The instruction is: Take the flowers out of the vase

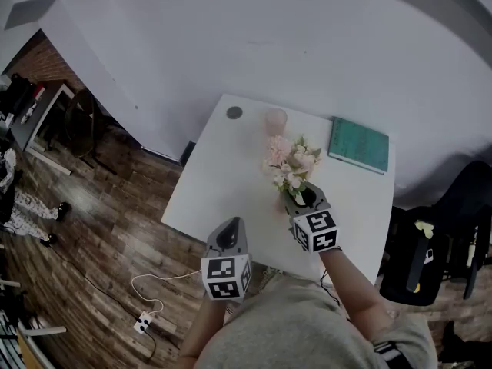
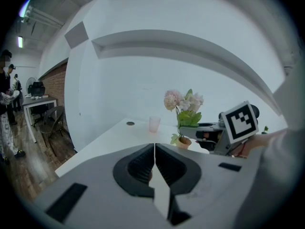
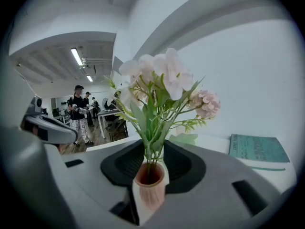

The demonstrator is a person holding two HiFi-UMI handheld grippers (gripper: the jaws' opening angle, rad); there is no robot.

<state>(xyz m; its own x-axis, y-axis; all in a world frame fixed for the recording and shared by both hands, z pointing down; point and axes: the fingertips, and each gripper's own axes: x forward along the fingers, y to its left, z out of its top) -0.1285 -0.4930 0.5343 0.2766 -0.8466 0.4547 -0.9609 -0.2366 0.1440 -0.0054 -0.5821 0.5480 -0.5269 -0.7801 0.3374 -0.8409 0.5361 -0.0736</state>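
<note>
Right gripper (image 3: 151,150) is pinching the pink ribbed vase (image 3: 150,189) low between its jaws, pads on both sides of it. Flowers (image 3: 157,85) stand upright in the vase, stems in the mouth, pink and white heads fanning above and beyond the jaw tips. Nothing overhead of the blooms, only white wall behind.

Past the right gripper's tips and a bit left: a pink cup (image 1: 276,121), apart from the flowers, then a small dark round disc (image 1: 234,113) near the far table edge. Ahead-right of it a teal book (image 1: 358,145) lies flat by the far right corner, well apart from the vase.

Left gripper (image 2: 155,147): jaws pressed together, nothing in them. It hangs left of the right gripper, at the near edge of the white table (image 1: 223,167); bare tabletop ahead of it.

Off the table's left edge is wood floor (image 1: 92,229) with a cable and power strip (image 1: 144,323). Right of the table, a black chair (image 1: 438,237) close to the edge.
</note>
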